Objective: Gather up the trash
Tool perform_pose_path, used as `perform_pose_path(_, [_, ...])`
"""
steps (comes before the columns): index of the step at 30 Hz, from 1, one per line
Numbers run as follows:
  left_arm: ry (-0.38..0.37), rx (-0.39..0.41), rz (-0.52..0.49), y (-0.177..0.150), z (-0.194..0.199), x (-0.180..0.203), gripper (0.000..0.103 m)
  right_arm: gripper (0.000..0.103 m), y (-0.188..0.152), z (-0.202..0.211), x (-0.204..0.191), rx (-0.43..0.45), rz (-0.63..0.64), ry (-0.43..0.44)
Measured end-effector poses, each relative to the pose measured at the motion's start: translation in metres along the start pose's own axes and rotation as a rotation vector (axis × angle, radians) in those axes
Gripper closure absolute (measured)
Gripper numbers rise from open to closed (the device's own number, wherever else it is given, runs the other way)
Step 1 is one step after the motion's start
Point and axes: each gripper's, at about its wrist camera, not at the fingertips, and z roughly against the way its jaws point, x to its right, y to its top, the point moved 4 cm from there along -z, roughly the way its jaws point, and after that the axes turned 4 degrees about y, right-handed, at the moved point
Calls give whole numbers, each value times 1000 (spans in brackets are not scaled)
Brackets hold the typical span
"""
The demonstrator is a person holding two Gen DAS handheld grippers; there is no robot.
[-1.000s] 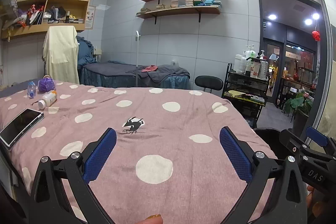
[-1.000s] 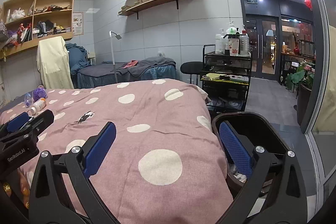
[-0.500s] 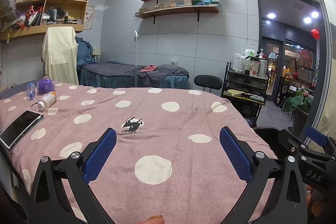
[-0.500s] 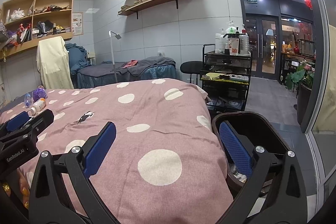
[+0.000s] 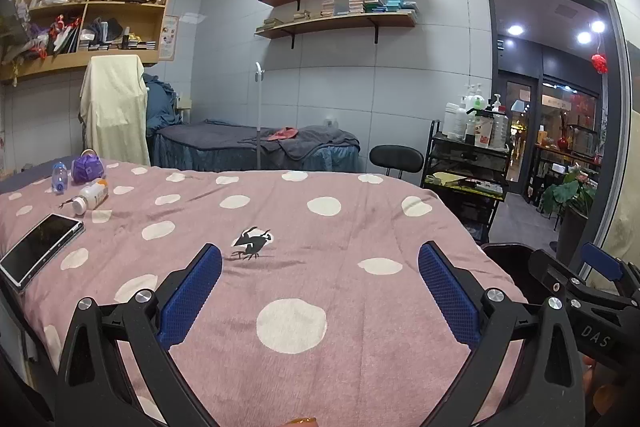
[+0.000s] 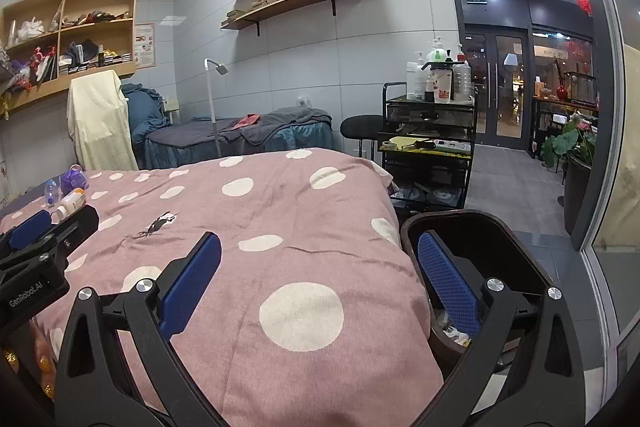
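Left wrist view: the left gripper (image 5: 320, 291) is held wide open above a bed cover (image 5: 320, 227) that is pink with white dots, and nothing is held between its blue pads (image 5: 192, 295). Far on the left side of the cover a white bottle (image 5: 91, 195) is seen lying on its side. Beside it, a small clear bottle (image 5: 59, 177) stands upright, and a purple object (image 5: 87, 167) is placed just behind. A phone (image 5: 42, 247) lies flat near the left edge, apart from the bottles. A small black scrap (image 5: 250, 245) lies on the cover just beyond the left pad.

In the right wrist view, the right gripper (image 6: 320, 279) is also spread wide and is empty. Its right finger is seen in front of a dark bin (image 6: 480, 227), which stands right at the corner of the bed. Some pieces of trash (image 6: 454, 333) are visible inside the bin.
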Motion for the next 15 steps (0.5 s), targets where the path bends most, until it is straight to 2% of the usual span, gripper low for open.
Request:
perform_pose_path(7, [-11,-18,-3,-1,-2,2,6,6,0,1,1,-2,-4,-7])
perform_pose_path(15, [-8,4,-3,0,1,1,6,6,-1,1,1,-6,-6,-13])
